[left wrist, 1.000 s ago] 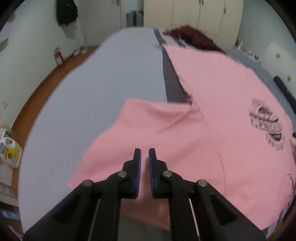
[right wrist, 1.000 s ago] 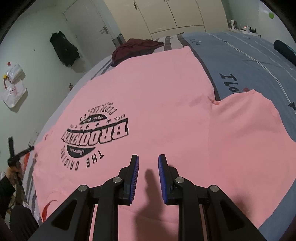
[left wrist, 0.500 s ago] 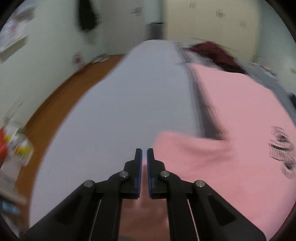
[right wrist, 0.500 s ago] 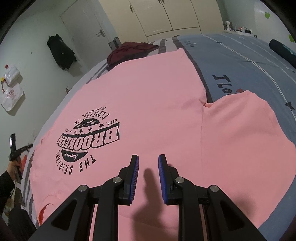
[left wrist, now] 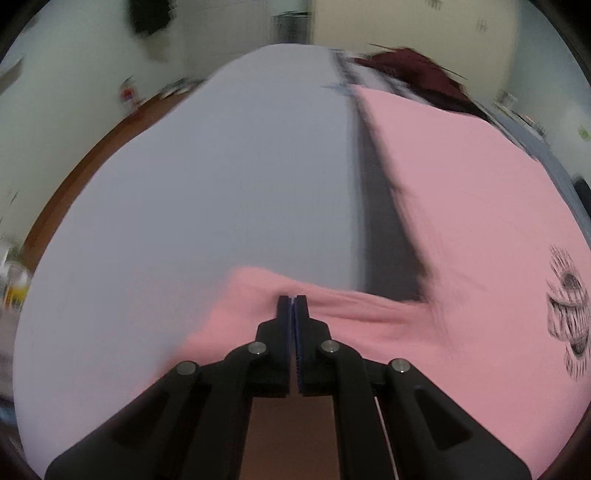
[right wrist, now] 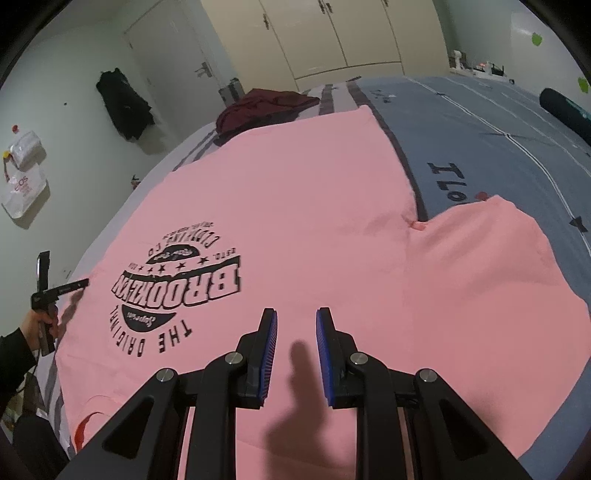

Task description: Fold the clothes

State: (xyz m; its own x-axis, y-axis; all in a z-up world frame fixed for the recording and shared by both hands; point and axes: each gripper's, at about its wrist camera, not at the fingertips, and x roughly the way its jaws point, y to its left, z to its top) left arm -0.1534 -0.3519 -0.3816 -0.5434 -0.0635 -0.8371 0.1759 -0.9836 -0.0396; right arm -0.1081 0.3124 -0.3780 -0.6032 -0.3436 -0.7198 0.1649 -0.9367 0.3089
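On the bed (right wrist: 480,122), the pink T-shirt (right wrist: 295,206) lies flat, print up.

We look through two fisheye cameras, one riding on each gripper, both aimed forward and downward along the fingers. Our left view sits close over the near left side of the bed (left wrist: 184,206), facing its far end. Our right view looks from a little higher over the middle. Both share the pink T-shirt (right wrist: 314,206), its black print (left wrist: 569,314), the dark red garment (right wrist: 266,107) and the cupboards (right wrist: 332,33) behind.
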